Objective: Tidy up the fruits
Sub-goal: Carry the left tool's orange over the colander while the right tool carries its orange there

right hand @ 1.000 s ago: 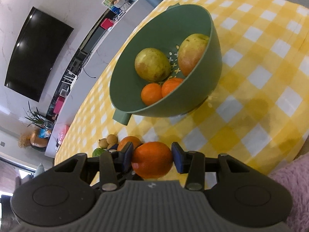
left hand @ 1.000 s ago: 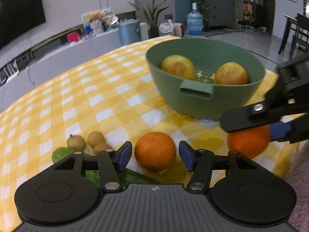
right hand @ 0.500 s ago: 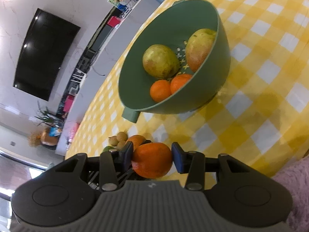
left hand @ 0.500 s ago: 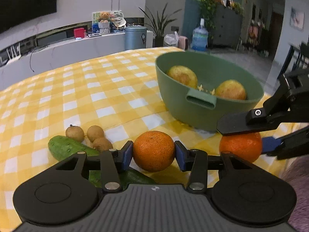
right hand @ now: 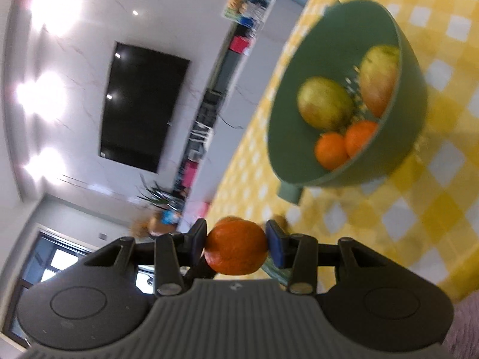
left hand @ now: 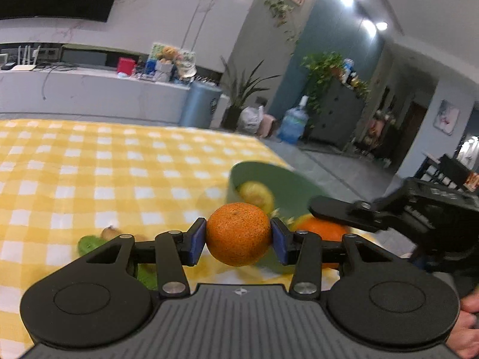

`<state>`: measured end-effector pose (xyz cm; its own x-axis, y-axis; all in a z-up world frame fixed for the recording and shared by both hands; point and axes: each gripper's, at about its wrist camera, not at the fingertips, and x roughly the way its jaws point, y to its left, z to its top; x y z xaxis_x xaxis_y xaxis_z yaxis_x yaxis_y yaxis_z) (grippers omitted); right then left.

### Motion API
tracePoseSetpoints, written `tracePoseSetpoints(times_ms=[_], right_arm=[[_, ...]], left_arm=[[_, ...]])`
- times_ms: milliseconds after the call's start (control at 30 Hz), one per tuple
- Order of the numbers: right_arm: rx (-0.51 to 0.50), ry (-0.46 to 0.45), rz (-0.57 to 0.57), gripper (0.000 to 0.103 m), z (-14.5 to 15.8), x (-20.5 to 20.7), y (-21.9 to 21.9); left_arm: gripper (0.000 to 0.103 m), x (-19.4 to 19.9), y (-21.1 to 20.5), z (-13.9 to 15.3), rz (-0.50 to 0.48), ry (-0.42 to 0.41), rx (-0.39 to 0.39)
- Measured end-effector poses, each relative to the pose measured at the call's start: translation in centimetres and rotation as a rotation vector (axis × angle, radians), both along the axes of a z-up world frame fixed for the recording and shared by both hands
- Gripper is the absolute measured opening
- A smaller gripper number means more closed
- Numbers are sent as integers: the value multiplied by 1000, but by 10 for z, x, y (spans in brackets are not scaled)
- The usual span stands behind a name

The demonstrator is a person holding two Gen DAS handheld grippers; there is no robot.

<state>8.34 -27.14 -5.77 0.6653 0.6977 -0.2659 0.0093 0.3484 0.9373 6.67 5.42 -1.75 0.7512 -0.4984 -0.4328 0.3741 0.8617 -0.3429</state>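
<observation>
My left gripper (left hand: pixel 238 236) is shut on an orange (left hand: pixel 238 233) and holds it above the yellow checked table (left hand: pixel 89 173). My right gripper (right hand: pixel 236 246) is shut on a second orange (right hand: pixel 236 248), also lifted; it shows at the right of the left wrist view (left hand: pixel 326 230). The green bowl (right hand: pixel 410 68) stands on the table beyond both grippers and holds two yellow-green round fruits (right hand: pixel 324 101) and two small oranges (right hand: pixel 330 149). In the left wrist view the bowl (left hand: pixel 287 185) lies just behind the held orange.
A green cucumber (left hand: pixel 89 243) and a small brown fruit (left hand: pixel 109 232) lie on the table at lower left. The table's far edge drops to the floor at the right. A hand (left hand: pixel 464 329) shows at the bottom right corner.
My left gripper closed on the orange and lifted it off the table. My right gripper rose with its orange, toward the bowl. Both views tilted upward.
</observation>
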Motion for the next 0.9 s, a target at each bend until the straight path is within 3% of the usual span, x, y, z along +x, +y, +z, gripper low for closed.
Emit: tracePoseSetpoints(times_ms=[133, 267, 333, 500, 633, 900], right_arm=[[-27, -69, -108, 42, 9, 0, -11], [-262, -122, -252, 42, 29, 2, -18], [-319, -104, -294, 42, 29, 10, -22], [-344, -38, -332, 42, 20, 35, -30], [-400, -37, -344, 43, 22, 48, -28], [-602, -35, -390, 44, 34, 62, -22]], left_arm=[[52, 3, -11, 11, -31, -11, -53], [52, 17, -23, 15, -64, 24, -108], [52, 23, -29, 14, -75, 48, -125], [52, 36, -27, 6, -56, 99, -152], [52, 40, -24, -1, -44, 120, -162], [52, 44, -30, -7, -45, 137, -169]])
